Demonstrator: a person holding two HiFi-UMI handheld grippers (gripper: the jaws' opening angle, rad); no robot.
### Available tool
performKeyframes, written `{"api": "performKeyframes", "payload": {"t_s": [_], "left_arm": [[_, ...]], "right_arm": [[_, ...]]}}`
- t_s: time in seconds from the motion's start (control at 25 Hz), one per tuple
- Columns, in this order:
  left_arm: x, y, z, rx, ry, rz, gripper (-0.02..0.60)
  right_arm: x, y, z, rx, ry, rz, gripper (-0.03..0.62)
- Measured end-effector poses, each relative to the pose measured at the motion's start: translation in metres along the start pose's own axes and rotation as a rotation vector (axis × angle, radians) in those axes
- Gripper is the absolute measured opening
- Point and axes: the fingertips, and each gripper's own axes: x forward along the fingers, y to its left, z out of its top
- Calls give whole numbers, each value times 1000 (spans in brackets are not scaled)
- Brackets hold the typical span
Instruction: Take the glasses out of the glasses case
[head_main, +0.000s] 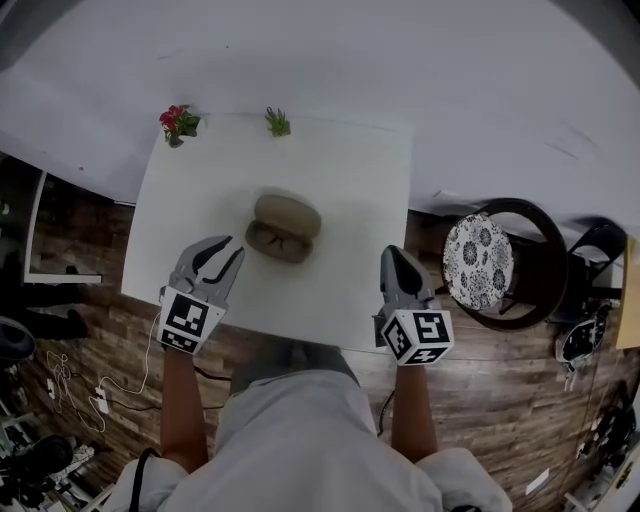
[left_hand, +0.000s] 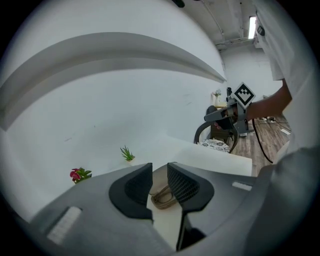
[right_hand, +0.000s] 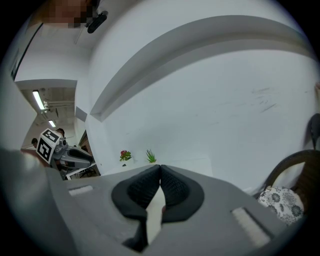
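On the white table (head_main: 350, 200), approx. centre, the glasses case (head_main: 284, 228) lies open w/ glasses (head_main: 277, 239) inside. Your left gripper (head_main: 226, 250) sits just beside it, jaws apart & empty; your right gripper (head_main: 392, 254) has jaws pressed together.

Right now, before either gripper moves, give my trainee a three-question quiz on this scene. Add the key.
1. True or false: the glasses case lies open on the table with the glasses inside it.
2. Compare the left gripper and the right gripper. Which has its jaws apart? A) left B) right C) both
3. Fill in: ___ small plants stand along the table's far edge.

Key
1. True.
2. A. The right gripper's jaws meet at the tips, and neither gripper holds anything.
3. Two: a red-flowered plant and a green plant.
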Motion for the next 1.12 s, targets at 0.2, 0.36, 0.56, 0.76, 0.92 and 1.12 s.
{"api": "performKeyframes", "payload": {"t_s": [0.2,0.36,0.56,0.76,0.92,1.12], "left_arm": [[11,0,3,31,-1,-59,103],[25,-2,3,95,13,-143,103],[44,0,-5,170,49,-239,103],[69,-3,-20,263,114,-346,103],[92,-15,-44,397,221,-463,102],[120,-25,-72,508,307,-570,98]], "right_arm": [[3,-4,-3,21,-3,-24,3],[8,-5,-2,27,-11,-50,3],[16,-6,-3,27,-10,-83,3],[21,-9,-9,30,7,-114,3],[24,-11,-16,31,26,-134,3],[29,-12,-21,33,38,-148,3]]}}
